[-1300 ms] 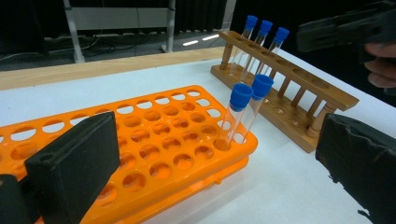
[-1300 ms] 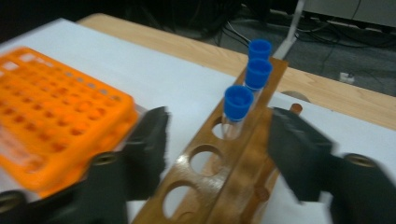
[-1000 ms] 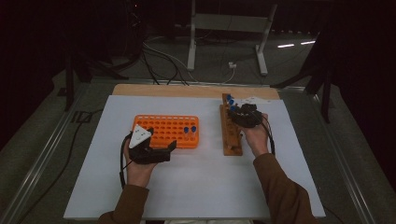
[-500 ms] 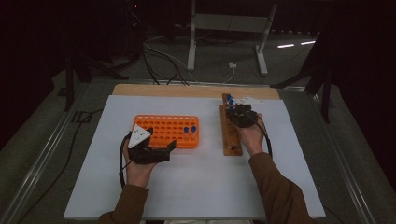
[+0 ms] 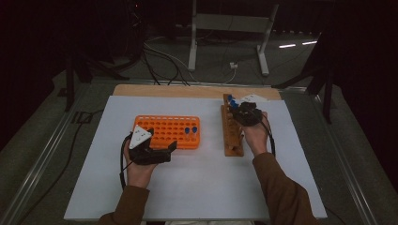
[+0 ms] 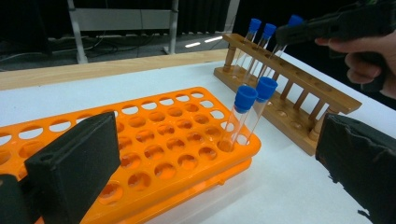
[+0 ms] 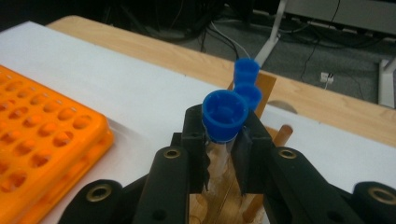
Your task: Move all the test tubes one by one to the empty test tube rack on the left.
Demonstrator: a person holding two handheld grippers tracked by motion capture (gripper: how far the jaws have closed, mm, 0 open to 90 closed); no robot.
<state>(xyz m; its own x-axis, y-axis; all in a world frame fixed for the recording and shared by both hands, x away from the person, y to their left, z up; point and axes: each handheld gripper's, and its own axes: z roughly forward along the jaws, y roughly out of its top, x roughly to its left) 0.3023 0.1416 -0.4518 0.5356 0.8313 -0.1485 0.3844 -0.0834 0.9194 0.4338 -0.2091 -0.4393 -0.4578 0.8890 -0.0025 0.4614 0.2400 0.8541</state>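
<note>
My right gripper (image 7: 223, 137) is shut on a clear test tube with a blue cap (image 7: 225, 111) that stands in the wooden rack (image 5: 232, 138) at the right of the table. Two more blue-capped tubes (image 7: 247, 81) stand just behind it in that rack. The orange rack (image 5: 162, 132) lies left of centre and holds two blue-capped tubes (image 6: 250, 109) at its right end. Just in front of the orange rack's near edge, my left gripper (image 5: 162, 140) stands open, with nothing between its jaws.
The racks sit on a white sheet (image 5: 202, 183) over a wooden table whose bare far edge (image 5: 187, 90) shows. Beyond it are a metal stand (image 5: 225, 28) and cables on the dark floor. The right hand and its gripper (image 6: 308, 30) reach over the wooden rack.
</note>
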